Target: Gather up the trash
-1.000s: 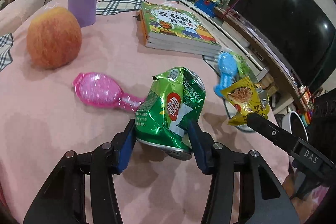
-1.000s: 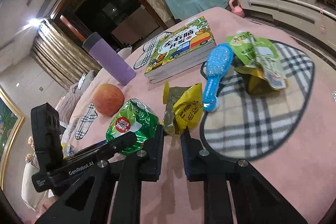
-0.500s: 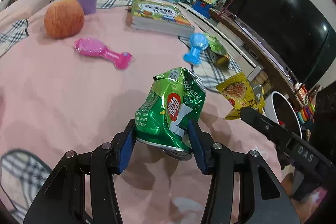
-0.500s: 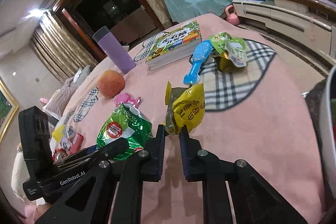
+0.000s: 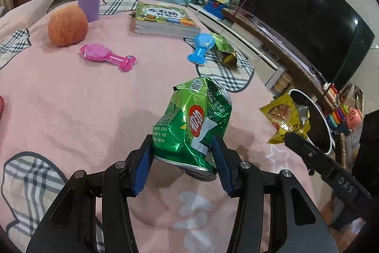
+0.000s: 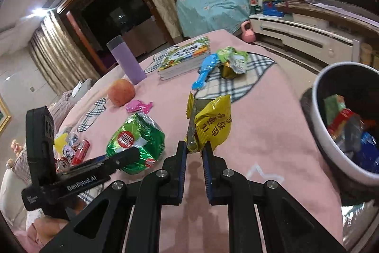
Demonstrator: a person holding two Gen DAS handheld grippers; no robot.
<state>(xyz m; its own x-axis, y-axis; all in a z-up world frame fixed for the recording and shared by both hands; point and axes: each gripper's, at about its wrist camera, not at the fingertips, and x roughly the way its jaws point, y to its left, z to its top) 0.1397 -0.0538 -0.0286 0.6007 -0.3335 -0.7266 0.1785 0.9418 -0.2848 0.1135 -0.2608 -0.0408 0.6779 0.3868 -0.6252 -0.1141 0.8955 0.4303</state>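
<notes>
Left gripper (image 5: 183, 164) is clamped on a crushed green aluminium can (image 5: 193, 121), right gripper (image 6: 194, 158) pinches a crinkly yellow snack wrapper (image 6: 213, 126), both lifted over the pink tablecloth (image 6: 260, 115), so looks like next up is dropping them into the round white bin (image 6: 318, 134) off to the right.

My left tool (image 5: 183, 158): matte black angular arms, blue ribbed pads (image 5: 143, 164) inside fingertips, round silver screws at joints. My right tool (image 6: 194, 159): same black frame, blue ribbed pads (image 6: 206, 165), silver screws. White "GenRobot.AI" lettering on left tool's side, "DAS" on right tool's. Black boxy block behind left tool.
</notes>
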